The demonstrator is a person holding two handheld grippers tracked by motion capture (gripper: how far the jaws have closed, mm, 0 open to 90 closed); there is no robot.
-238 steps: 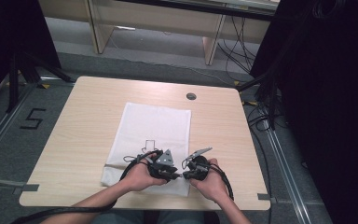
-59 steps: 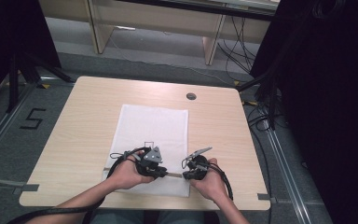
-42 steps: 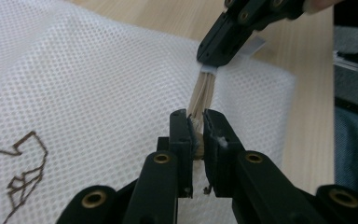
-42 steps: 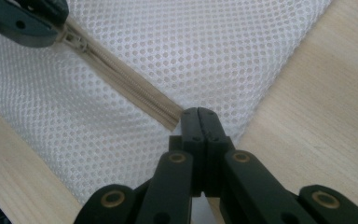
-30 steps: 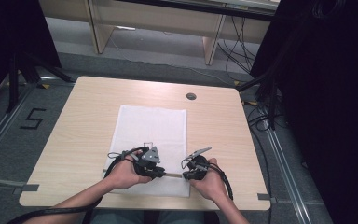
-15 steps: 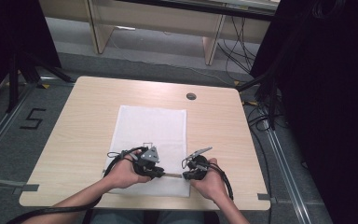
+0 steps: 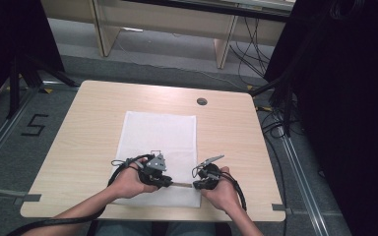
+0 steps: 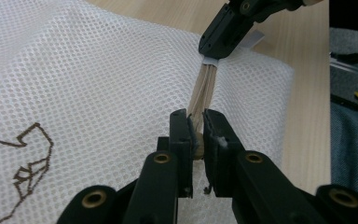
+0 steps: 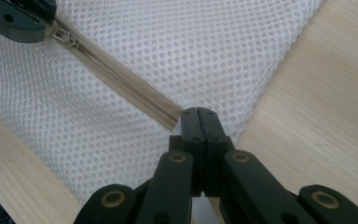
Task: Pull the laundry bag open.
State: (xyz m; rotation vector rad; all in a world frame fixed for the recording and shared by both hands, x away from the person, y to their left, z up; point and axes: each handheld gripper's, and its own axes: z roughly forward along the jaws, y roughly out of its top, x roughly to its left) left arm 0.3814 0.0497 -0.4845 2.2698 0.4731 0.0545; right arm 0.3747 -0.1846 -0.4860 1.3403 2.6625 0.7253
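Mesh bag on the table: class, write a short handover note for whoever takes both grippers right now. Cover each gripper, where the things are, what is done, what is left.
Left gripper: shut on the zipper slider.
Right gripper: shut on the bag's corner at the end of the zipper, pinning it.
Mesh bag: flat on the table, zipper along its near edge, stretched between the two grippers.
Done: both grips are set and the zipper is taut. The stretch of zipper between the grippers looks closed.
Left: probably run the slider along the zipper while the right gripper holds the corner; which way cannot be told.
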